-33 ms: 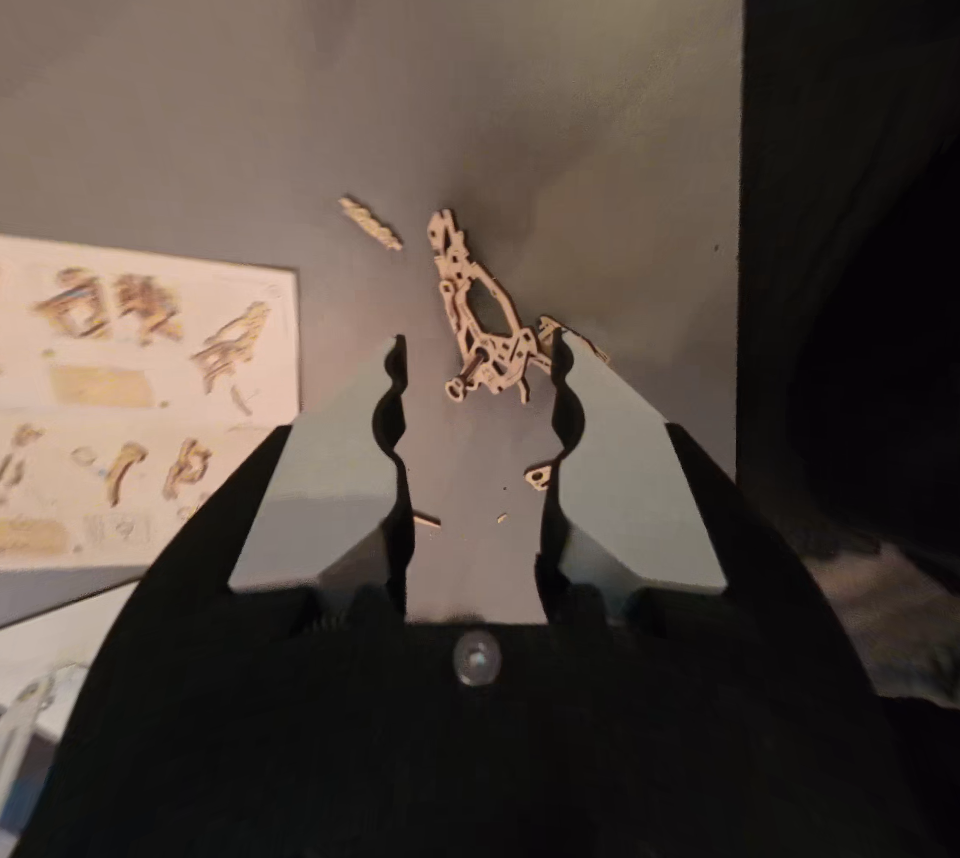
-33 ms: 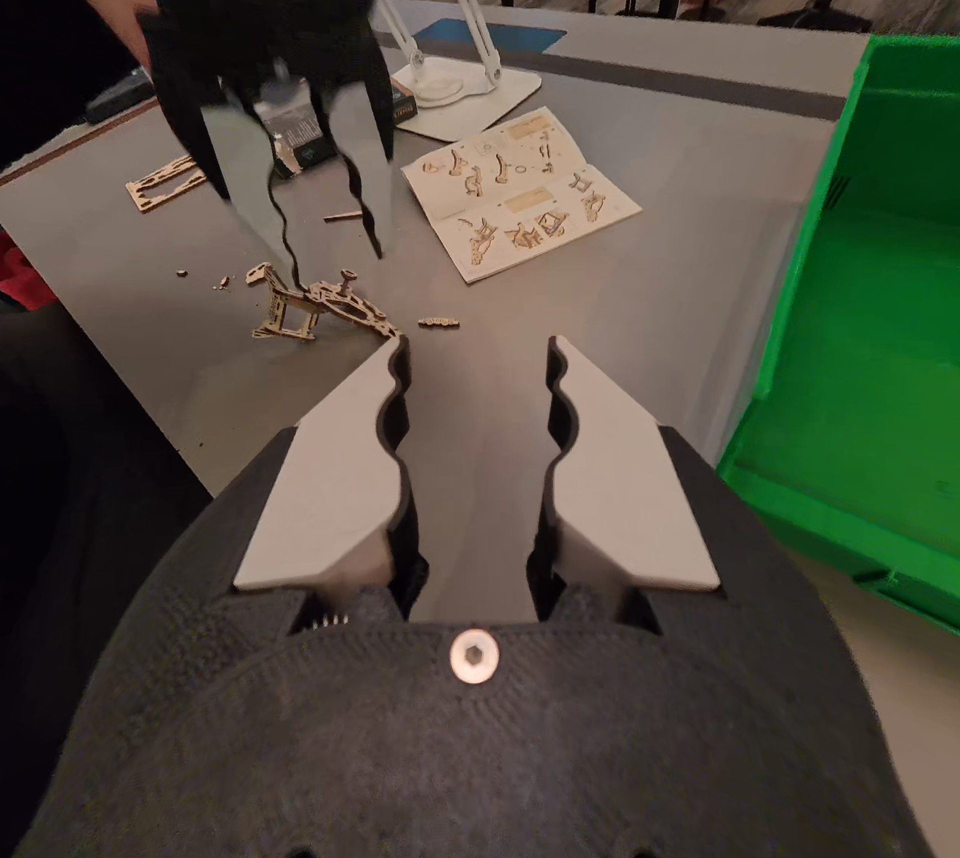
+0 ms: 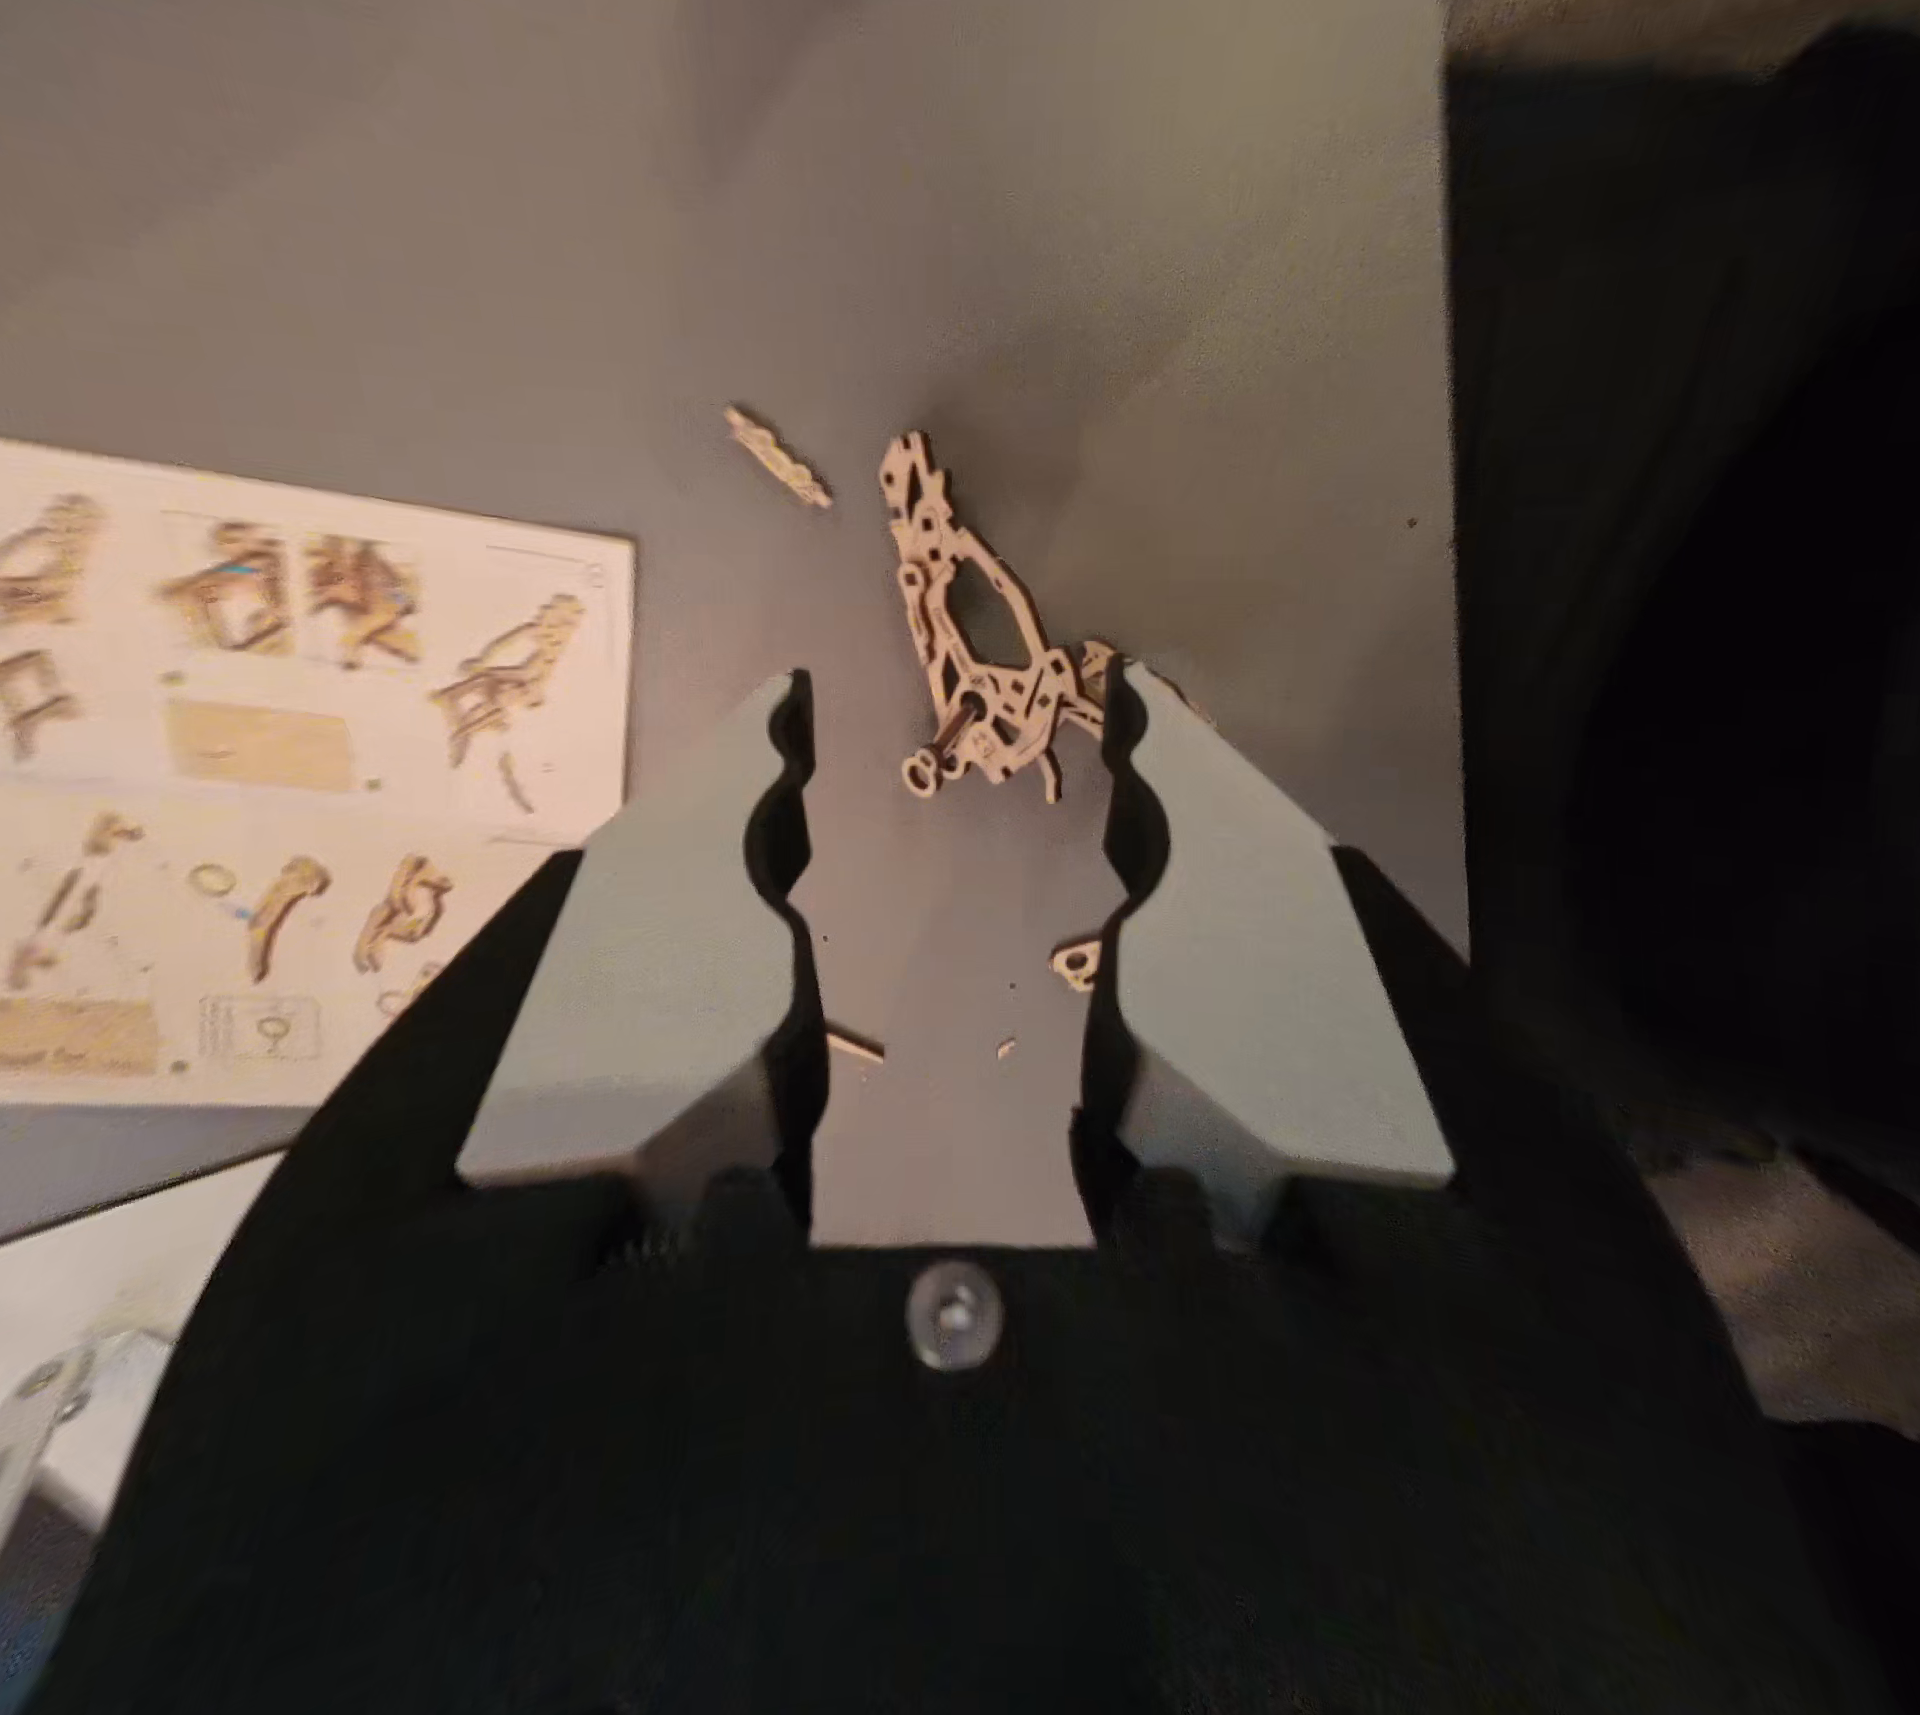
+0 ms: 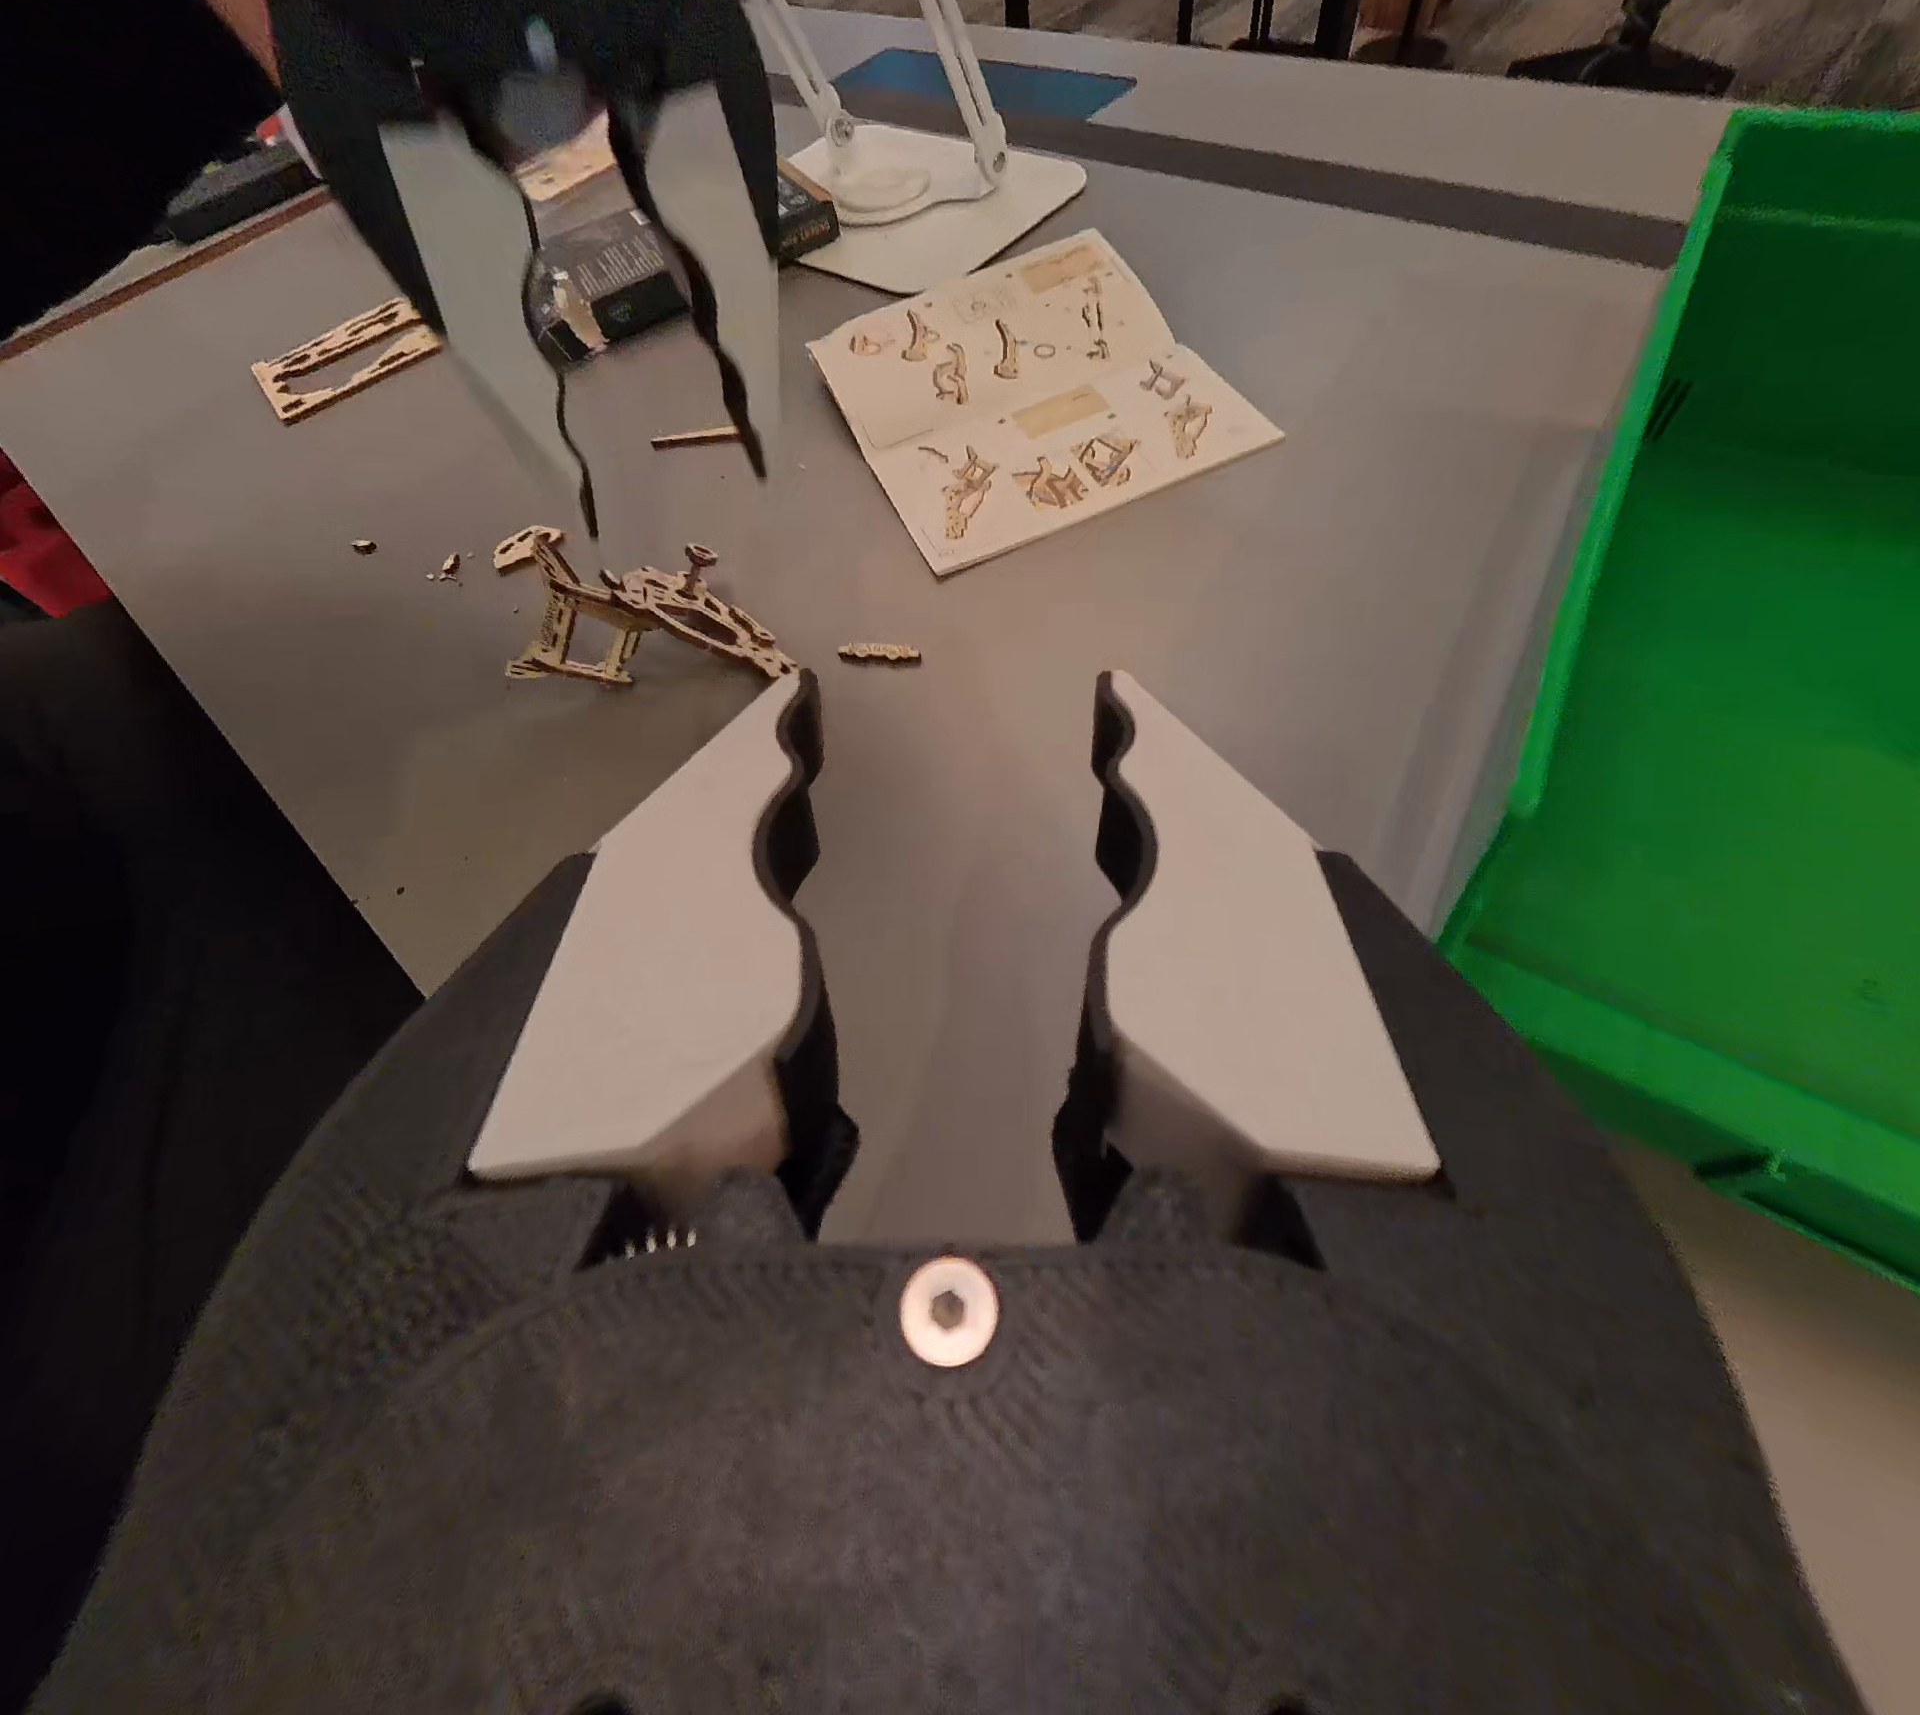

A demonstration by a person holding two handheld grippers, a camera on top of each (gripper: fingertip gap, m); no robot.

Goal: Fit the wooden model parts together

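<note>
A partly built wooden model [image 3: 977, 647] lies on the grey table [image 3: 520, 211], just beyond my left gripper's tips. My left gripper [image 3: 956, 689] is open and empty. In the right wrist view it [image 4: 675, 502] hangs tips-down just above the model [image 4: 644, 616]. A small toothed strip [image 3: 777, 456] lies beside the model and also shows in the right wrist view [image 4: 879, 651]. A small looped piece [image 3: 1081, 961] and a thin stick [image 3: 854, 1045] lie between the left fingers. My right gripper [image 4: 956, 689] is open and empty, above the table to the right of the model.
An instruction sheet [image 4: 1039, 398] lies behind the model, left in the left wrist view [image 3: 312, 782]. A green bin [image 4: 1714, 626] stands at the right. A punched wooden sheet [image 4: 343, 356], a dark box [image 4: 623, 273] and a white stand [image 4: 935, 179] sit at the back. The table edge runs close to the model. About 15 cm separates my left fingertips from my right. From the left gripper's tips to the thin stick [image 3: 854, 1045] is close to 15 cm. Look for it in the right wrist view [image 4: 673, 438] too.
</note>
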